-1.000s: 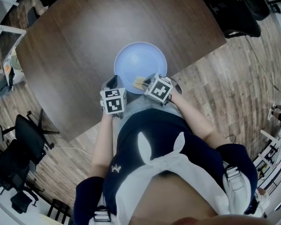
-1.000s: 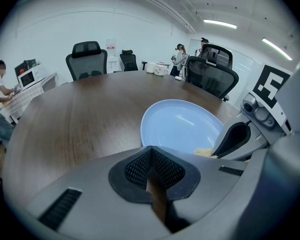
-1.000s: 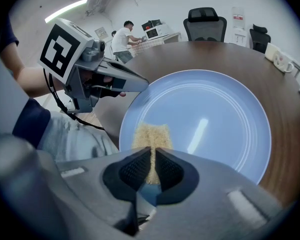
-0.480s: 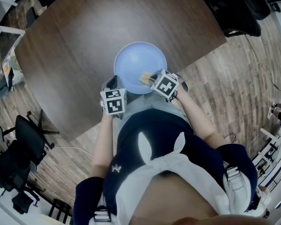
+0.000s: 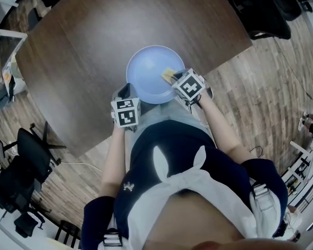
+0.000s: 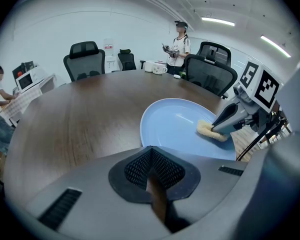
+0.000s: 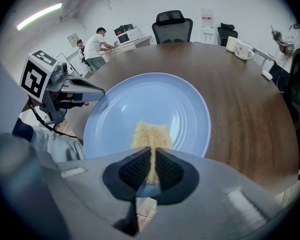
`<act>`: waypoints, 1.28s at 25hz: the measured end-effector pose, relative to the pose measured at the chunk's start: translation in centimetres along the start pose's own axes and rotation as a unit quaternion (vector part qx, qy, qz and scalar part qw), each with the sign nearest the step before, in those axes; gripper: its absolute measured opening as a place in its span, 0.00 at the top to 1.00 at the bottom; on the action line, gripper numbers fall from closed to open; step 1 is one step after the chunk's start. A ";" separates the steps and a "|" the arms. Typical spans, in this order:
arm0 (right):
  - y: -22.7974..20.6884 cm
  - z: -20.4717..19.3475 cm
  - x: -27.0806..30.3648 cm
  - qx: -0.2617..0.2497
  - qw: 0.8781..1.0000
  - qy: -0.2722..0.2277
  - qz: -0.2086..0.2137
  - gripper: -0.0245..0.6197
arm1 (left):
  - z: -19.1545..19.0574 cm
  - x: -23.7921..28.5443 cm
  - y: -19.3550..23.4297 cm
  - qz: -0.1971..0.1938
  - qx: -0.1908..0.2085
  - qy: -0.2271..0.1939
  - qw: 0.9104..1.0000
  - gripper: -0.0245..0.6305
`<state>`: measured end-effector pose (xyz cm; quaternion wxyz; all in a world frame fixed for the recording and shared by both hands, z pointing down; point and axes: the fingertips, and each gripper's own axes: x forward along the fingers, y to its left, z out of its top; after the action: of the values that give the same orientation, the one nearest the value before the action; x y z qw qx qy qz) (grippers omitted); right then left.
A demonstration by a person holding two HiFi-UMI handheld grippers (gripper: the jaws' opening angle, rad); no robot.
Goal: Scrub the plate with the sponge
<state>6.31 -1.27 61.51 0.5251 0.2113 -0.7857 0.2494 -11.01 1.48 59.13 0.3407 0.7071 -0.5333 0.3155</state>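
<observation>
A pale blue plate (image 5: 151, 69) lies on the dark wooden table (image 5: 94, 46), close to its near edge. My right gripper (image 5: 173, 80) is shut on a yellow sponge (image 5: 168, 75), which rests on the plate's right inner side. In the right gripper view the sponge (image 7: 151, 133) sticks out past the jaws of the right gripper (image 7: 150, 160) onto the plate (image 7: 155, 99). My left gripper (image 5: 125, 92) is shut with nothing in it, its tips at the plate's near-left rim. From the left gripper (image 6: 151, 158) I see the plate (image 6: 175, 121), the sponge (image 6: 209, 130) and the right gripper (image 6: 221, 128).
The table edge runs just under both grippers, with wood floor (image 5: 250, 98) beyond it. Office chairs (image 6: 87, 58) stand round the far side. Two mugs (image 7: 240, 46) sit at the far right of the table. People (image 6: 179, 44) are in the room behind.
My right gripper has slid the sponge from the plate's near edge to the right and farther away along its right side. The left gripper and the plate have stayed put.
</observation>
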 end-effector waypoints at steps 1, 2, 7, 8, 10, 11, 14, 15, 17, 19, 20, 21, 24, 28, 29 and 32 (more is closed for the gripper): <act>-0.4 0.2 -0.2 0.007 1.000 -0.004 -0.007 0.92 | 0.0 0.0 -0.1 -0.001 0.001 0.000 1.000 0.96; -0.7 0.4 -0.3 0.016 1.000 -0.008 -0.010 0.92 | 0.0 0.0 -0.2 -0.002 0.002 0.000 1.000 0.96; -2.2 1.2 -0.1 0.066 0.997 -0.029 -0.028 0.92 | 0.2 0.1 -0.5 -0.004 0.009 0.001 1.000 0.96; -2.6 1.5 -0.1 0.074 0.996 -0.035 -0.035 0.92 | 0.2 0.2 -0.5 -0.005 0.010 0.001 1.000 0.96; -3.3 1.9 -0.1 0.091 0.994 -0.044 -0.050 0.92 | 0.2 0.2 -0.6 -0.007 0.011 0.001 1.000 0.96; -3.6 2.0 -0.1 0.101 0.992 -0.047 -0.056 0.92 | 0.2 0.1 -0.7 -0.008 0.012 0.002 1.000 0.96; -4.4 2.3 0.0 0.126 0.988 -0.059 -0.067 0.92 | 0.2 0.2 -0.8 -0.009 0.014 0.002 1.000 0.96; -4.6 2.4 -0.1 0.130 0.987 -0.065 -0.070 0.92 | 0.2 0.3 -0.9 -0.010 0.014 0.002 1.000 0.96; -4.7 2.6 0.0 0.134 0.986 -0.071 -0.073 0.92 | 0.1 0.2 -0.8 -0.011 0.014 0.002 1.000 0.96; -4.7 2.8 0.0 0.140 0.984 -0.079 -0.074 0.91 | 0.1 0.2 -0.7 -0.012 0.013 0.002 1.000 0.96; -4.7 3.0 -0.1 0.145 0.983 -0.086 -0.074 0.89 | 0.2 0.2 -0.7 -0.013 0.012 0.001 1.000 0.96; -4.7 3.1 -0.2 0.149 0.982 -0.093 -0.075 0.87 | 0.2 0.2 -0.7 -0.014 0.012 0.001 1.000 0.96; -4.5 3.7 -1.1 0.156 0.978 -0.120 -0.074 0.80 | 0.2 0.2 -0.7 -0.015 0.012 0.001 1.000 0.96; -3.6 5.4 -4.1 0.146 0.963 -0.214 -0.068 0.80 | 0.2 0.2 -0.7 -0.017 0.008 -0.001 1.000 0.96; -3.1 5.8 -4.8 0.142 0.959 -0.238 -0.057 0.82 | 0.2 0.2 -0.7 -0.017 0.007 -0.002 1.000 0.96; -0.9 6.3 -6.3 0.142 0.948 -0.286 -0.012 0.96 | 0.1 0.0 -0.6 -0.017 0.008 -0.002 1.000 0.96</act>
<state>4.55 -5.43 53.74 0.2460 0.3557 -0.8565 0.2817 -10.42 1.46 58.99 0.3392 0.7197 -0.5192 0.3121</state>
